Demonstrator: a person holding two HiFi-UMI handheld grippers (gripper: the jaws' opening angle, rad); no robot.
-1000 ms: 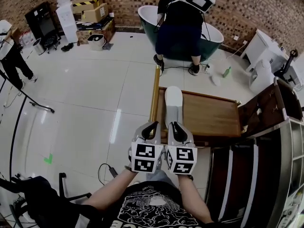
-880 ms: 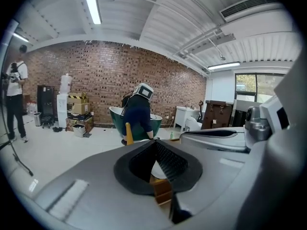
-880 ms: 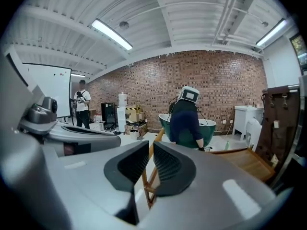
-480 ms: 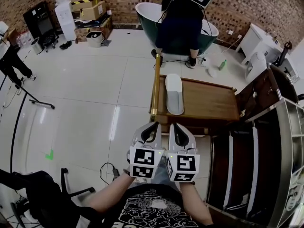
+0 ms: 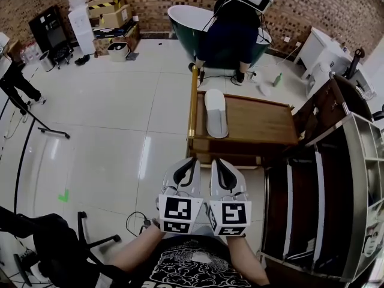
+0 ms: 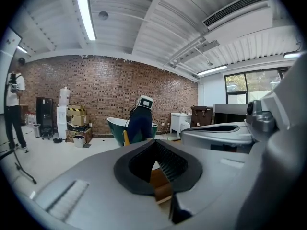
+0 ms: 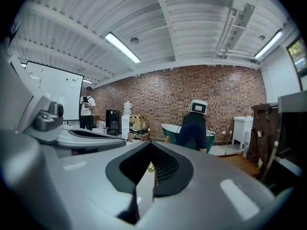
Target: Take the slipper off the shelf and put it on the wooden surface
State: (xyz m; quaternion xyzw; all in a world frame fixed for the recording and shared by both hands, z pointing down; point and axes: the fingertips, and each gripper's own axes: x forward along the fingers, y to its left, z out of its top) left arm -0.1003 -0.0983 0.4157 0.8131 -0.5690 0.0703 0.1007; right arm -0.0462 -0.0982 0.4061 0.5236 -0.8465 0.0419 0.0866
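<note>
Task looks done: the slipper (image 5: pixel 216 113) is lying flat on the wooden counter (image 5: pixel 264 125), on its left side just beside the brass rail (image 5: pixel 192 104), running lengthwise from near to far. Nothing seems left except backing off.

Left gripper (image 5: pixel 191 162) and right gripper (image 5: pixel 218 163) are both pressed together with nothing between the jaws. They sit side by side on the near side, well apart from the slipper.

The slipper is pale, long and rounded with a smooth surface (probably foam or rubber, so light and slightly squashy). The counter is flat varnished brown wood, boxy in shape. The shelf (image 5: pixel 336 179) on the right is grey metal with dark tiers. The floor (image 5: pixel 108 131) is glossy pale tile.
</note>
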